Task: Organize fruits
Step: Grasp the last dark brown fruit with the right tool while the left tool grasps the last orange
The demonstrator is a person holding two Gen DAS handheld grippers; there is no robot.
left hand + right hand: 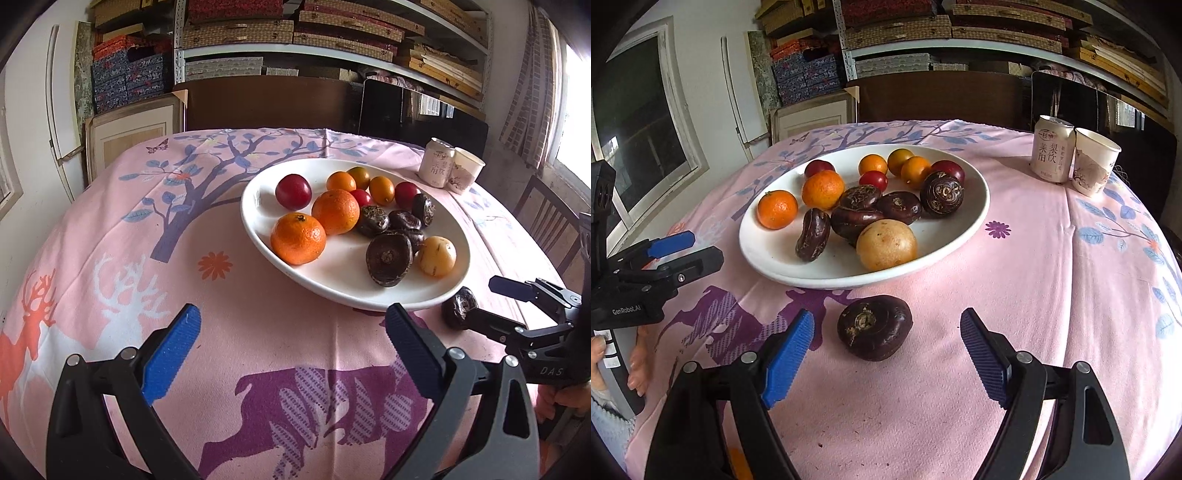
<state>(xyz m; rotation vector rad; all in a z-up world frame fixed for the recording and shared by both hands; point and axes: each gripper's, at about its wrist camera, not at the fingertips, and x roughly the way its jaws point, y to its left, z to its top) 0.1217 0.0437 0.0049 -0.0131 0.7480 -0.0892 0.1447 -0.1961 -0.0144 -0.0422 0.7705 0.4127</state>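
Observation:
A white oval plate (258,206) (975,206) holds two mandarins (298,238) (777,209), small red and orange tomatoes (293,191), several dark water chestnuts (941,194) and a pale yellow fruit (886,244). One dark water chestnut (874,326) (460,307) lies on the cloth in front of the plate. My right gripper (887,334) is open, its blue pads on either side of that chestnut and not touching it. My left gripper (293,334) is open over bare cloth, short of the plate's near rim.
A drink can (1052,149) and a paper cup (1093,166) stand at the table's far right. The pink patterned tablecloth (110,206) covers the table. Shelves of boxes (258,29) rise behind, and a wooden chair (546,218) sits at the right.

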